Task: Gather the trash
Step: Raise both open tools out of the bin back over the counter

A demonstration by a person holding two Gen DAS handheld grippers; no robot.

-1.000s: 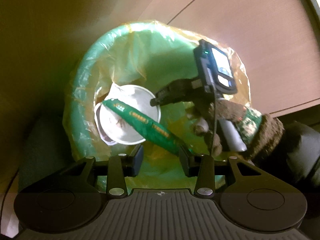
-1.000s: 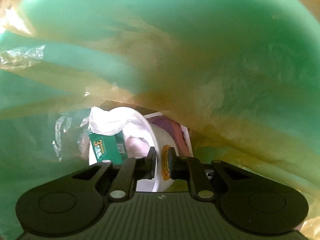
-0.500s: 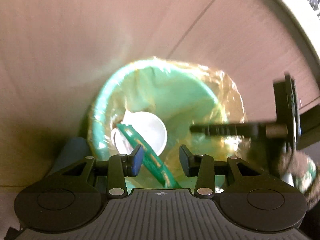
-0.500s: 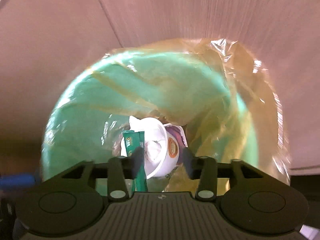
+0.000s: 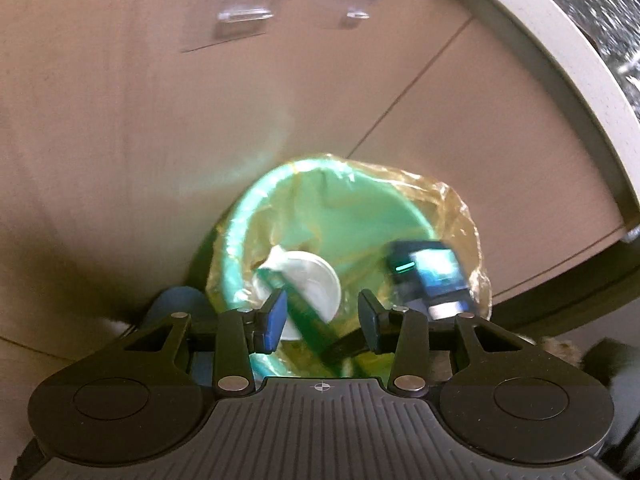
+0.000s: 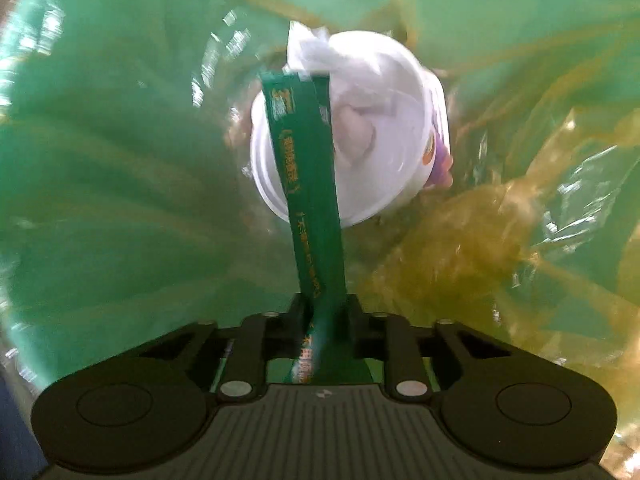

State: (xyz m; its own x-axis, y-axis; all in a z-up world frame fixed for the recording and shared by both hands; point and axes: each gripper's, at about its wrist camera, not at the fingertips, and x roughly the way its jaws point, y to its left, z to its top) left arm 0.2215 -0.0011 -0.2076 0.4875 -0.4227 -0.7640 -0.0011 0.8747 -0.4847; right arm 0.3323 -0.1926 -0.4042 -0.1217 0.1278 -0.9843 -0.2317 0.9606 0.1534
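Note:
A green bin point(image 5: 236, 240) with a yellowish liner bag point(image 5: 448, 208) stands against a wood panel. Inside lie a white paper cup point(image 6: 372, 140), a crumpled tissue point(image 6: 316, 52) and a long green carton point(image 6: 312, 184). My right gripper point(image 6: 325, 316) points down into the bin, and its closing jaws press on the near end of the carton. In the left wrist view the carton point(image 5: 304, 312) leans across the cup point(image 5: 316, 276), and the right tool's lit screen point(image 5: 428, 280) hangs over the bin. My left gripper point(image 5: 322, 320) hovers above the bin, open with nothing between its fingers.
Wood-grain cabinet panels point(image 5: 140, 120) rise behind the bin. A pale countertop edge point(image 5: 560, 52) curves along the upper right. Clear plastic hooks point(image 5: 244, 16) sit on the panel. Something blue point(image 5: 176, 300) lies left of the bin. A sleeve point(image 5: 560, 352) shows at lower right.
The right gripper came off the cup's rim, rose with open jaws, then dropped back in and closed on the green carton. The left gripper rose and drew away from the bin.

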